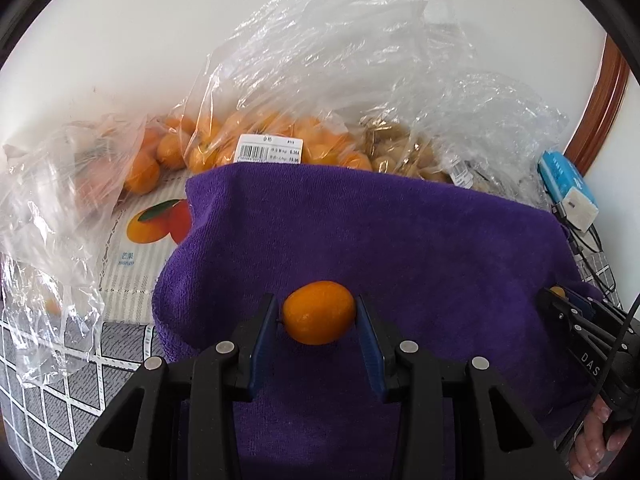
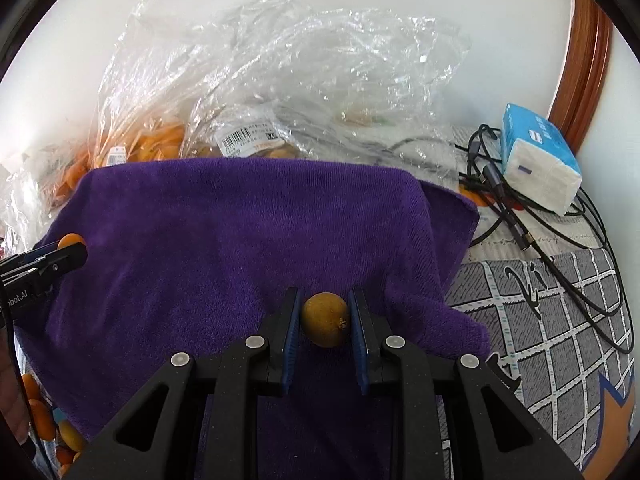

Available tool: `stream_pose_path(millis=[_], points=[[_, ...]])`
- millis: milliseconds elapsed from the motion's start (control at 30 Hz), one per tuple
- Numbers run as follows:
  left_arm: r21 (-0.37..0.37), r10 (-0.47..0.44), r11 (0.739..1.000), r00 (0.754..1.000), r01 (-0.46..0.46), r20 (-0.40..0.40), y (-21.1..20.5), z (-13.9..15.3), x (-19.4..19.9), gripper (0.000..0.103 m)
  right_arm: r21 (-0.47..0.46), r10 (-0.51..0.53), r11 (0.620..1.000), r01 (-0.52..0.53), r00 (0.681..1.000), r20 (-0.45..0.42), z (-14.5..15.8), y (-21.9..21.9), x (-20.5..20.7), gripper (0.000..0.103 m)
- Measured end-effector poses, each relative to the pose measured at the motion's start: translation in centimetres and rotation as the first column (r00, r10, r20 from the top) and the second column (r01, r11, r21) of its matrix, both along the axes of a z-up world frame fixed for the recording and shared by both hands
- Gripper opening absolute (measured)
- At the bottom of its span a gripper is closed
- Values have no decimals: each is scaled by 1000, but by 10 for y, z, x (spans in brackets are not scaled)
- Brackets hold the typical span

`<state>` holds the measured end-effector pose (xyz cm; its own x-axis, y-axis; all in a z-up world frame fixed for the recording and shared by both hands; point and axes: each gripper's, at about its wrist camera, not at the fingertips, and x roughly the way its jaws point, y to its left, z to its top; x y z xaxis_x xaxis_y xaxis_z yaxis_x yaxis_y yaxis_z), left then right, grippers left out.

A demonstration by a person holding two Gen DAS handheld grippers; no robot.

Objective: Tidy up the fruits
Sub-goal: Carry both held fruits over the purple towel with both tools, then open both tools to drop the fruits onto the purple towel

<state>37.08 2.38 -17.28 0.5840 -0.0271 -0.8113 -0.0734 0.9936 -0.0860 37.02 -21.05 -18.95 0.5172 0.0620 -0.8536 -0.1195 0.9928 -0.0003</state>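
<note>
My left gripper pinches an orange kumquat low in frame, over the purple towel; my right gripper clamps a brown longan there too.

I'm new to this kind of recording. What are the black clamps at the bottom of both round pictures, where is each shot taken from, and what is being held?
There is no robot here: a person holds a two-finger gripper in each hand, and each carries a fisheye camera looking along its fingers. The left-wrist picture shows the left gripper closed on an orange kumquat. The right-wrist picture shows the right gripper closed on a brownish round fruit. Both are over a purple towel. Behind it lie clear plastic bags of fruit; a blue tissue pack and black cables lie to the right.
</note>
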Motion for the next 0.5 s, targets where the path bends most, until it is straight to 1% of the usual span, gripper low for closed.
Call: stream_pose_path(millis=[100,200,333,367,400,433,467,500], points=[[16,-3,1000,1000,3,-18,-1,-4,2,38,-7,-1,1000,1,1000,-7,-3,1,1,24],[19,-8,1000,1000,8,-21,-1,-6,2,38,-22,3,1000,-3,1000,0,-4,3,0,24],[22,-17,1000,1000,18,-26,-1,-7,2,38,-19,0,1000,0,1000,-3,-4,2,0,25],[24,-20,1000,999,20,-29,-2,-7,1,38,-16,1,1000,-1,1000,-5,-3,2,-1,27],[18,-26,999,999,26,-27,-2,-6,2,38,-14,3,1000,-3,1000,-8,-3,2,-1,33],[12,-30,999,999,30,-21,-3,-4,1,43,-12,6,1000,-6,1000,-7,-2,2,-2,36],[10,-30,1000,1000,30,-9,-3,0,-1,46,-12,6,1000,-6,1000,-3,0,3,-3,41],[12,-28,1000,1000,28,2,-4,4,-2,53,-12,4,1000,-4,1000,5,3,3,-4,49]])
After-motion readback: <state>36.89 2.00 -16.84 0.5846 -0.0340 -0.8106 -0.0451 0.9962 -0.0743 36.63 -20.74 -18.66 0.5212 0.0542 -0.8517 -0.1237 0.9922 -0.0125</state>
